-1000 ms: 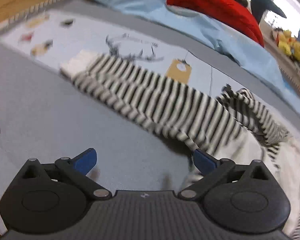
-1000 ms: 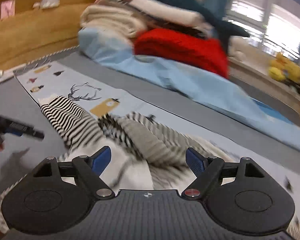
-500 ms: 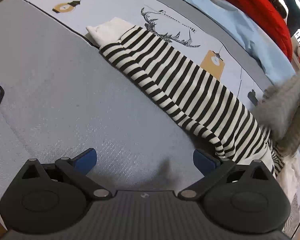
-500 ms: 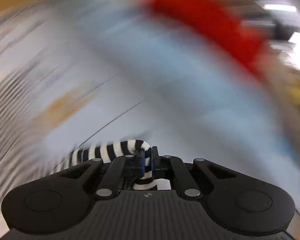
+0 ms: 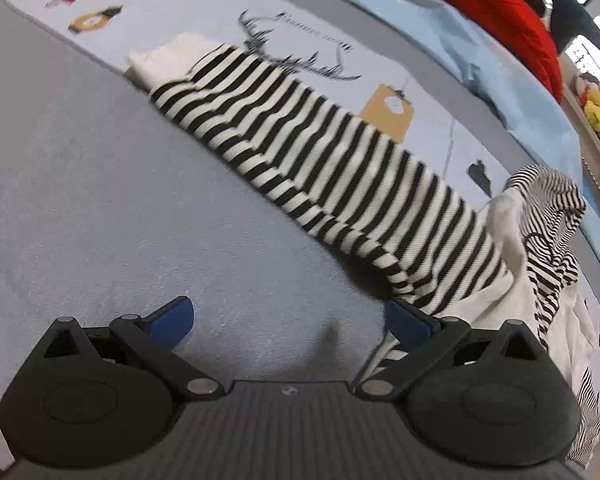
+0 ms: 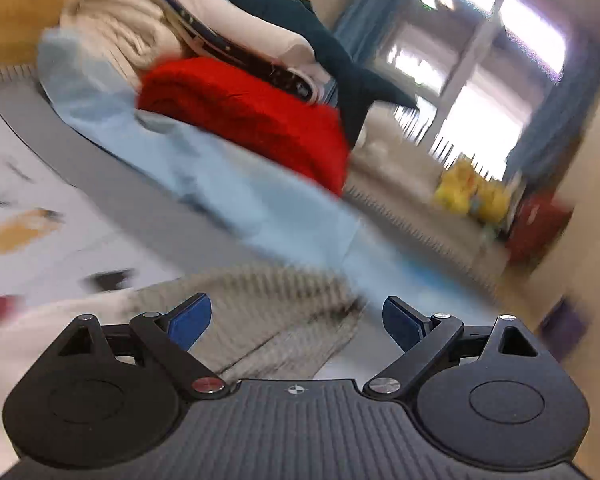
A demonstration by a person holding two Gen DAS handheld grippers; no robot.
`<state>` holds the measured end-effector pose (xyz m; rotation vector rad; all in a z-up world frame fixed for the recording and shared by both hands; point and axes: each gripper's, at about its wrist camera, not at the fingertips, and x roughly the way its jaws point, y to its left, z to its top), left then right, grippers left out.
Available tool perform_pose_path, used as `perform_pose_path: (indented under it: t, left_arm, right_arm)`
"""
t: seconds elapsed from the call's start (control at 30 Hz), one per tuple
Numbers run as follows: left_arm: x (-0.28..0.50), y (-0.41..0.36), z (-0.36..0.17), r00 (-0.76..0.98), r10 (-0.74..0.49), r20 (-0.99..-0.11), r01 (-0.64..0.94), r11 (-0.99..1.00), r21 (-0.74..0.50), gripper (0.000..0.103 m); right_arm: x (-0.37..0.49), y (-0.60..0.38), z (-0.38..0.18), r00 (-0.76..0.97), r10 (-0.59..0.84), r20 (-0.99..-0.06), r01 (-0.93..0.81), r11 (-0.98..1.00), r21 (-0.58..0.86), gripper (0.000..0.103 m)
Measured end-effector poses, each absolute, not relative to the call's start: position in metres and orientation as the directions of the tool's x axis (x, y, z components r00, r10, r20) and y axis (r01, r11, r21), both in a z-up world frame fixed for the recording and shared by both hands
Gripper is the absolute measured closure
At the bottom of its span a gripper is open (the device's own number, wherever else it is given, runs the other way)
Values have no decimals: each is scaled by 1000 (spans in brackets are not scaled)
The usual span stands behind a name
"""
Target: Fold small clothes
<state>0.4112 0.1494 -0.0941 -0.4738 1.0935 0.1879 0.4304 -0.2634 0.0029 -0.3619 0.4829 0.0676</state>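
Grey bedspread (image 5: 100, 200) (window (image 6: 480, 80) beyond), printed sheet (image 5: 380, 64).

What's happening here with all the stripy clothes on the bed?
A person with a gripper in each hand is folding small clothes. A striped garment lies stretched across the grey bed cover. The left gripper hangs open just above its near end. The right gripper has just opened, with nothing between its fingers.
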Motion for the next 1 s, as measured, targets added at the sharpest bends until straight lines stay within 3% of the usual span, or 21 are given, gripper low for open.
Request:
perform_pose_path:
  t: [0.13,0.23,0.37,0.53,0.6,0.67,0.7,0.77,1.0]
  left_arm:
    - [408,134,-84,492,-64,-868,-319,914,-249,0]
    - [403,122,-78,521,-27,-853,-286,936,-205,0]
    - [400,119,-79,534,50,-844,-289,949,-127,0]
    - [403,141,-91,515,151,-844,-366,929,-56,0]
    - [407,149,-95,507,157,-848,-383,922,-58,0]
    - [411,155,-95,513,160,-844,-403,913,-72,0]
    - [414,159,-94,522,161,-837,-412,907,-82,0]
    - [419,164,-91,538,157,-828,-429,897,-108,0]
    - [459,195,-109,513,143,-847,-495,855,-155,0]
  right_arm:
    - [317,-275,2,837,134,-531,-133,990,40,7]
    - [242,-272,-8,835,125,-536,-60,989,137,5]
    - [182,-261,-42,841,7,-541,70,990,121,2]
    - [184,-256,-74,793,-68,-605,147,986,81,2]
    - [187,-261,-88,737,-75,-671,194,975,104,3]
    - [184,-270,-102,671,84,-737,213,930,300,3]
    - [181,-270,-107,634,214,-743,208,879,430,4]
    - [164,-258,-107,597,374,-710,134,825,548,4]
    - [117,-230,-63,652,462,-602,-99,838,536,4]
